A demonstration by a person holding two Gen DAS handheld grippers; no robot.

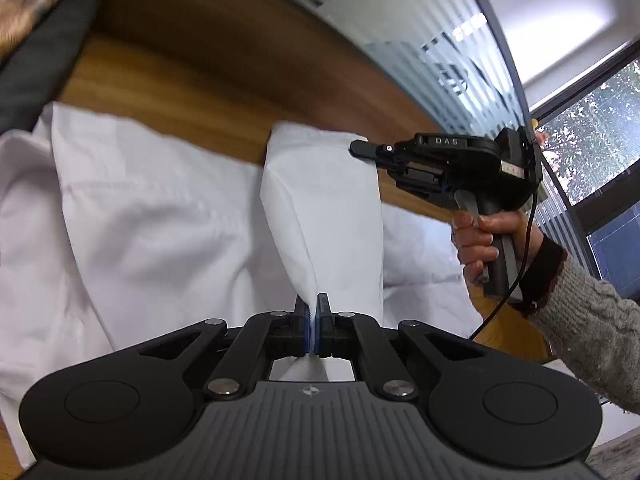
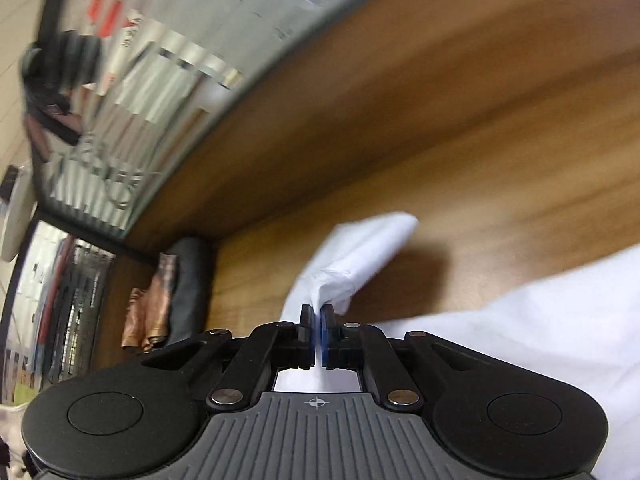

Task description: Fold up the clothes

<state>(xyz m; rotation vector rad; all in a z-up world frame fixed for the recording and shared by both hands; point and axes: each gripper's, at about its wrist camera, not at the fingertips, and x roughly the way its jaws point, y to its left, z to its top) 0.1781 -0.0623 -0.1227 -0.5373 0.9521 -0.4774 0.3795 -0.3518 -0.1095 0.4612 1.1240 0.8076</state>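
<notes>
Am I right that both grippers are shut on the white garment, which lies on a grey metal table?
Not quite: the table is brown wood, not grey metal, as both wrist views show. The rest holds. The left gripper is shut on a fold of the white garment, and the right gripper is shut on another part of it.

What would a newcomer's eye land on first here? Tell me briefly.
First, the white garment spread over the wooden table, with one strip of it lifted and stretched between the two claws. The left claw pinches its near end; the right claw is shut on the far corner. At the table's far left lies a dark folded item.
</notes>
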